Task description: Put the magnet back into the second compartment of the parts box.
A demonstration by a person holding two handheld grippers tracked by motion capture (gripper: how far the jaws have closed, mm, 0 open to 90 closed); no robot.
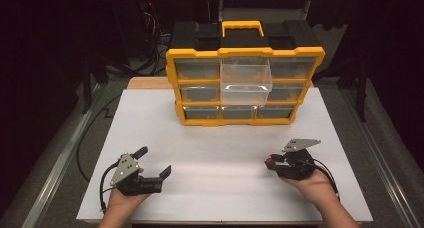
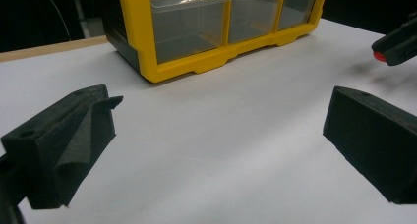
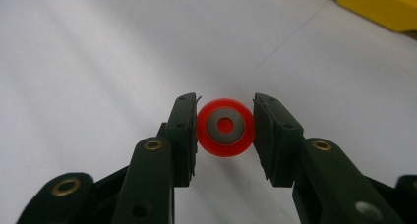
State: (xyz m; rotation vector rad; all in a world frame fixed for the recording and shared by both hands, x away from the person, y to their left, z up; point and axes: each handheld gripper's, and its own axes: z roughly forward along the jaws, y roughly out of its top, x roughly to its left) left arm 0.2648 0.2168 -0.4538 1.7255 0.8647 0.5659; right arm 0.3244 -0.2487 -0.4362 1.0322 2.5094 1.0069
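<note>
Looking down from the high view: a yellow-framed organizer (image 1: 244, 85) with clear plastic drawers is standing at the far side of the white surface (image 1: 220, 153); its top-middle drawer (image 1: 246, 81) is jutting out. Left tongs (image 1: 154, 161) are resting near the front edge, jaws spread wide with nothing between. Right tongs (image 1: 269, 161) are pinching a small red wheel (image 1: 270, 161) well in front of the organizer.

Left gripper view: matte, grainy black jaws are standing apart over smooth white sheet; organizer (image 2: 216, 27) ahead, right tongs (image 2: 379, 56) at the edge.

Right gripper view: tongs (image 3: 225, 128) are clamping the glossy round red wheel (image 3: 225, 128), grey metal hub facing the camera.
</note>
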